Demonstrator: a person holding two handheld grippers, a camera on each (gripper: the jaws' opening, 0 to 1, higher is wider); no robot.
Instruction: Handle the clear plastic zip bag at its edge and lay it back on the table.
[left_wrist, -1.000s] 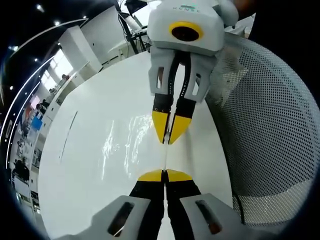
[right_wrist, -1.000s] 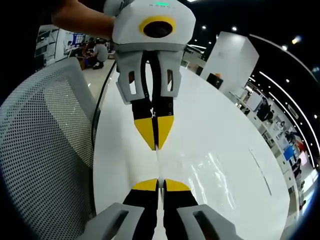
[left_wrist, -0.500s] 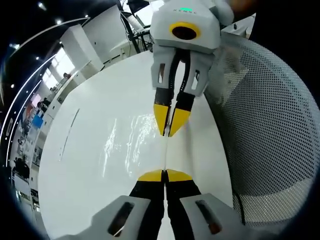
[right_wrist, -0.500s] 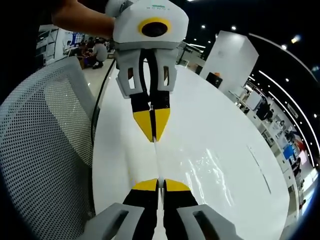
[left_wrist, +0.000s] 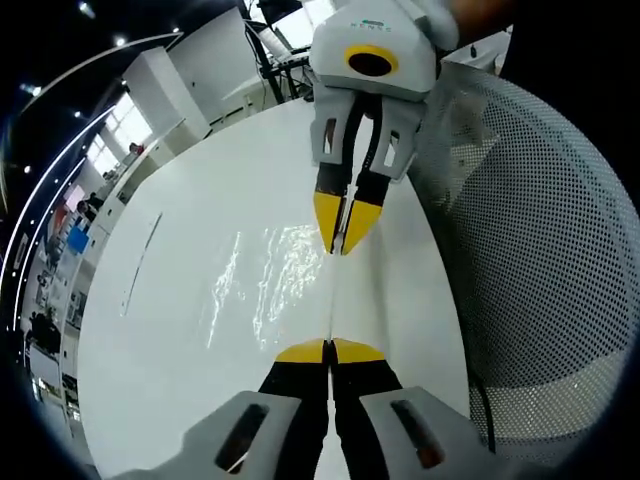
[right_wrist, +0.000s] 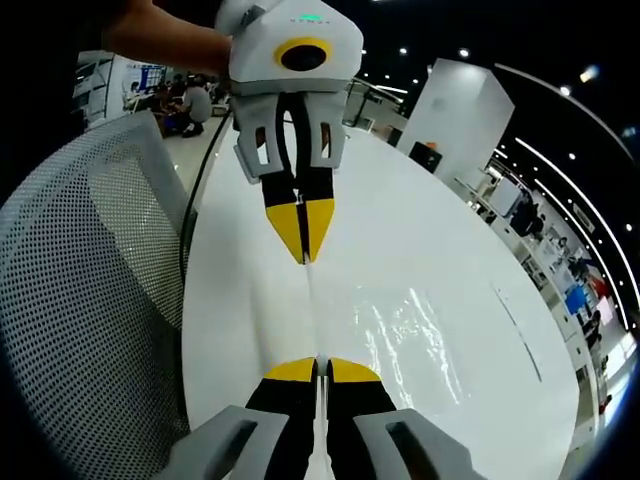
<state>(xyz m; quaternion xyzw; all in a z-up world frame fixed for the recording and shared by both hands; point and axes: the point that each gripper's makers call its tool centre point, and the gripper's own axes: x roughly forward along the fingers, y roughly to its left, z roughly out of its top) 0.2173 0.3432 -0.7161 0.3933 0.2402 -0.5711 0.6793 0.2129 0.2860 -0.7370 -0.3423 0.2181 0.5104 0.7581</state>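
The clear plastic zip bag (left_wrist: 268, 285) hangs just over the white table (left_wrist: 160, 385), showing as glints and wrinkles. Its top edge runs as a thin taut line between both grippers. My left gripper (left_wrist: 328, 347) is shut on one end of that edge. Facing it, my right gripper (left_wrist: 342, 248) is shut on the other end. In the right gripper view the right gripper (right_wrist: 316, 367) pinches the bag's edge at the bottom and the left gripper (right_wrist: 305, 256) holds it higher up, with the bag (right_wrist: 410, 335) spreading to the right.
A grey mesh office chair (left_wrist: 540, 250) stands against the table's edge, also seen as the chair (right_wrist: 80, 300) in the right gripper view. A person's forearm (right_wrist: 170, 42) holds the left gripper. White pillars and distant people lie beyond the table (right_wrist: 450, 215).
The two grippers have drawn further apart, so the stretch of bag edge between them is longer. Both stay shut on the edge.
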